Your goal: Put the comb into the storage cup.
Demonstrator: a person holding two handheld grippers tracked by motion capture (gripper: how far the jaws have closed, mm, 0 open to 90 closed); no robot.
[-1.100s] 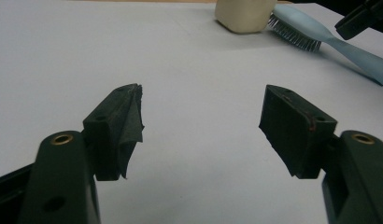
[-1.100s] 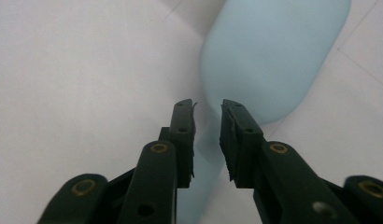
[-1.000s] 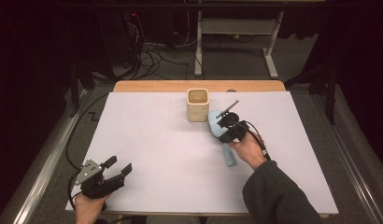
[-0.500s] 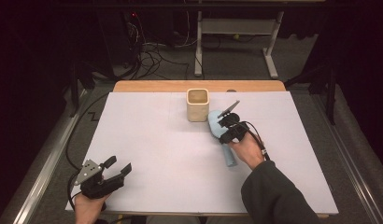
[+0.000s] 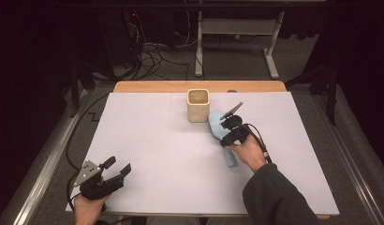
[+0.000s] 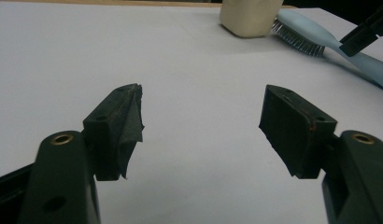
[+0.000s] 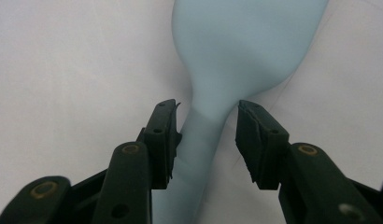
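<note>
Currently at the grasp step: right gripper (image 7: 206,135) spread astride the neck of the blue brush (image 5: 221,133), which lies flat on the white surface (image 5: 148,140) just beside the cup (image 5: 198,105); next, pinch and lift; left gripper (image 6: 201,128) spread, idle.

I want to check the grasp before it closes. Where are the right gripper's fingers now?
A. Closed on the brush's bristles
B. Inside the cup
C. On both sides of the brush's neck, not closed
C: in the right gripper view the fingers stand on either side of the brush neck, a gap showing at the right finger.
</note>
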